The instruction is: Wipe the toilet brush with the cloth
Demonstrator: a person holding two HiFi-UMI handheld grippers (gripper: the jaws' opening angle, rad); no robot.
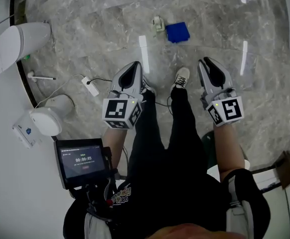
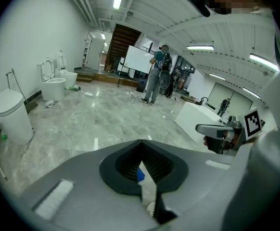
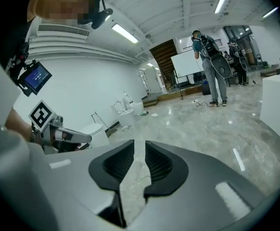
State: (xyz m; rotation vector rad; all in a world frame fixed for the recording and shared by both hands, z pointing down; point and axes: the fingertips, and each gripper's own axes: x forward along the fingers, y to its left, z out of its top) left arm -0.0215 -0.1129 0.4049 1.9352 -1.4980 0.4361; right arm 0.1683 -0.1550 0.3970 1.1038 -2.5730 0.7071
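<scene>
on the grey marble floor, flat and folded, lies the blue cloth. just beside the cloth, on its left in the head view, sits a small pale object that may be the toilet brush; it is too small to tell for certain. nearer the person than the cloth, one white shoe points toward it.

the left hand-held gripper hangs well short of the cloth and to its left. the right hand-held gripper hangs well short of it and to its right. both aim forward and down, apart from each other and off the floor.

in the left gripper view the left one's jaws meet at their tips with nothing clamped. a sliver of the cloth shows on the floor through the slit behind the tips. in the right gripper view the right one's jaws stand a narrow way apart, with only bare floor between them.

far left of the cloth, along the white wall, stand a white lidded bin, a thin white rod and a round white unit. a white power strip lies on the cloth's side of them. beyond the cloth, across the hall, a person with a backpack stands by a whiteboard.
</scene>
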